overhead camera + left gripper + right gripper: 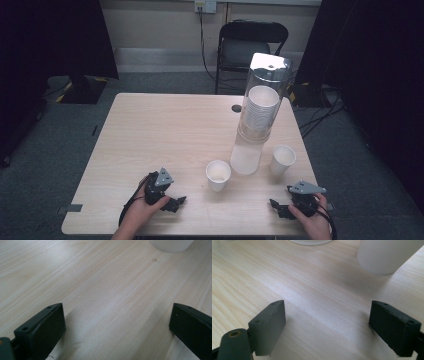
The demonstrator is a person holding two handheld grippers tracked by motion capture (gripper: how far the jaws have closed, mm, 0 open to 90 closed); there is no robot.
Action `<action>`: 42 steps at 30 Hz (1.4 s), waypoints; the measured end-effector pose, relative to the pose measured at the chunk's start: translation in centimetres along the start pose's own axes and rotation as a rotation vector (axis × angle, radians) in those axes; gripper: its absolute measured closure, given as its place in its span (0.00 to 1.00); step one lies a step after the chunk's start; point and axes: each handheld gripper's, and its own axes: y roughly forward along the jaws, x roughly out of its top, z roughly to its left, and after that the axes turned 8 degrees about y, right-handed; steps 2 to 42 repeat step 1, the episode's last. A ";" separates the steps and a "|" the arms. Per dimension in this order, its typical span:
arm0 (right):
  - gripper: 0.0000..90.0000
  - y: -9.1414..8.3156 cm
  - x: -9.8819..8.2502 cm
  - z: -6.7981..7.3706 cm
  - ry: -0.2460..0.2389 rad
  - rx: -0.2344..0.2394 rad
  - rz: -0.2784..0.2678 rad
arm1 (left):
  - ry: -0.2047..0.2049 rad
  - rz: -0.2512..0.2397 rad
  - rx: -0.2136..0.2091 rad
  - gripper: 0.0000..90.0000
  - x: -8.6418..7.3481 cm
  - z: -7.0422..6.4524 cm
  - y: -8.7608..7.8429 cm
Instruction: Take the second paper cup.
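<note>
A paper cup (218, 174) stood on the desk (150, 135) ahead of my left gripper (176, 202), another cup (282, 159) ahead of my right gripper (275, 204), the cup dispenser (260, 107) between them. Both jaws were spread wide, empty. I judged a level, centred approach best before closing gently on thin paper.

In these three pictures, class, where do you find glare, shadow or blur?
High view: glare whitens the top of the clear dispenser, and the room's edges are dark. Left gripper view: the cup at the top edge is blurred. Right gripper view: soft shadows fall beside both jaws.
</note>
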 end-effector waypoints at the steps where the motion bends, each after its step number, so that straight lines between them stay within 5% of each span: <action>1: 0.15 0.0 0.0 0.0 -0.001 0.002 0.001 | 0.000 0.000 0.000 0.00 0.0 0.0 0.0; 42: 0.15 0.0 0.0 0.0 -0.001 0.002 0.001 | 0.000 0.000 0.000 0.00 0.0 0.0 0.0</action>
